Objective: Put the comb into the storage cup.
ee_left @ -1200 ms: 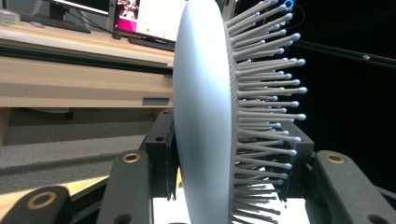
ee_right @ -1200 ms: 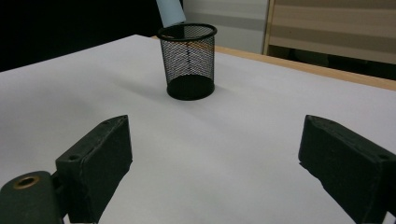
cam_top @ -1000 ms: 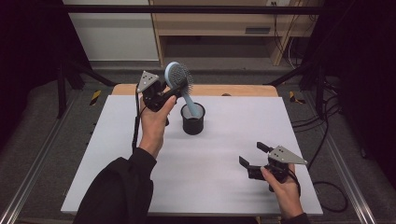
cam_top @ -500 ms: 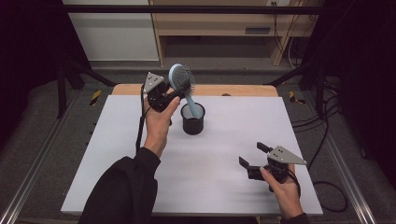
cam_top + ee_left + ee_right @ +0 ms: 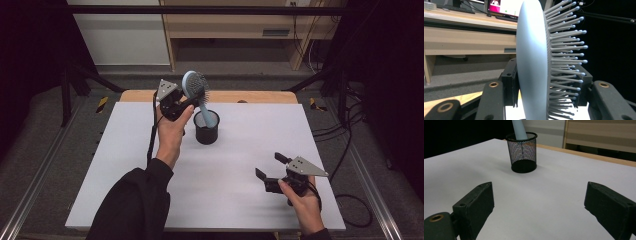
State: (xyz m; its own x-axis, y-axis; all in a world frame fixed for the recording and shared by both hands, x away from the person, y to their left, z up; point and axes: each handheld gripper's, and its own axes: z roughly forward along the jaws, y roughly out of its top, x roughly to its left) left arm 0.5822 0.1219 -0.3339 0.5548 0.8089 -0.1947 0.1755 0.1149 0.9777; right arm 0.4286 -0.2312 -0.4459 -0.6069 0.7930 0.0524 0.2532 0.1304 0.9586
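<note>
1. We have the left claw [image 5: 186, 101] clamped on the head of the pale blue plastic hairbrush with grey ball-tipped bristles [image 5: 195, 85]; in the left gripper view one pad presses its smooth back and the other the bristles [image 5: 564, 60].
2. The brush tilts above the black wire-mesh cup [image 5: 206, 127], its handle reaching down into the cup's mouth, as the right gripper view also shows [image 5: 519, 130].
3. Our right claw [image 5: 272, 172] rests on the white tabletop [image 5: 125, 170], well apart from the cup, its jaws spread with nothing between them.
4. Risks, as we judge them:
   - The bristles give, so the head could twist or slip in the grip.
   - The light cup is unsteadied; the handle dragging on its rim could tip it.
</note>
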